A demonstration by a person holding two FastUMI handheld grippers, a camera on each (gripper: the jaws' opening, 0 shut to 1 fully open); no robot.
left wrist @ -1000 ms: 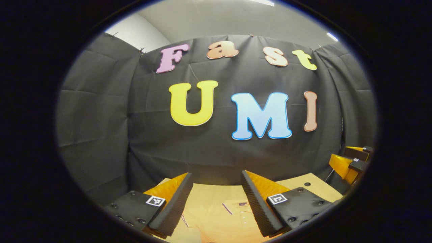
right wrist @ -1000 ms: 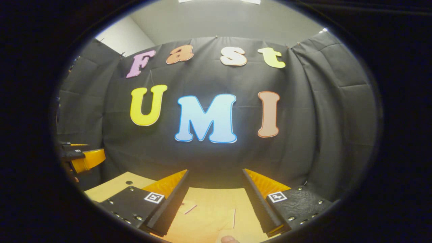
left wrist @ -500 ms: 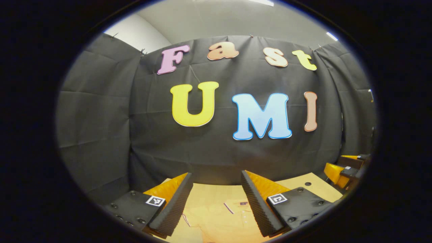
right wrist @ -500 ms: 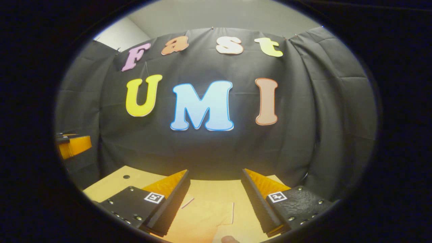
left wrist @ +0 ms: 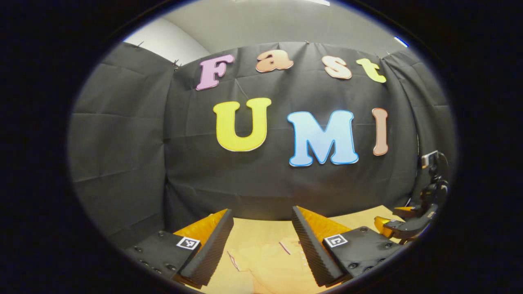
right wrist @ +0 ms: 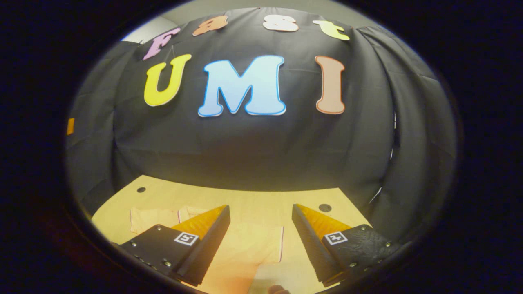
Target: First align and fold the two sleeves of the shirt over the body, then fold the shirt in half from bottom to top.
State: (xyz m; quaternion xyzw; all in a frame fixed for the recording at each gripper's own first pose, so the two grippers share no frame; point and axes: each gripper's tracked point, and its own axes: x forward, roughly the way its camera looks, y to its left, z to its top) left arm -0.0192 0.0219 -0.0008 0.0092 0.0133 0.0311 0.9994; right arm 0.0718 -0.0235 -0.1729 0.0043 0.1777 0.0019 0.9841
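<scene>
1. One shirt (right wrist: 245, 249), pale and close to the table's colour, lies flat on the table (right wrist: 253, 198). In the right gripper view one short sleeve spreads toward the table's right side, its trimmed hem between the fingers, and another part of the shirt (right wrist: 153, 218) reaches toward the table's left edge.
2. Two round holes mark the table near its far edge: one (right wrist: 141, 190) by the far left corner, one (right wrist: 325, 208) toward the far right.
3. Two grippers are in use. The left gripper (left wrist: 261, 228) hangs above the shirt (left wrist: 265, 261) with its fingers spread wide, nothing between them.
4. The right gripper (right wrist: 260, 224) also hovers with fingers parted and empty over the sleeve. It also appears at the right rim of the left gripper view (left wrist: 402, 224), above the table's right part.
5. A bare strip of table runs between the shirt and the far edge, where the black cloth wall (right wrist: 253, 147) drops behind the table.
</scene>
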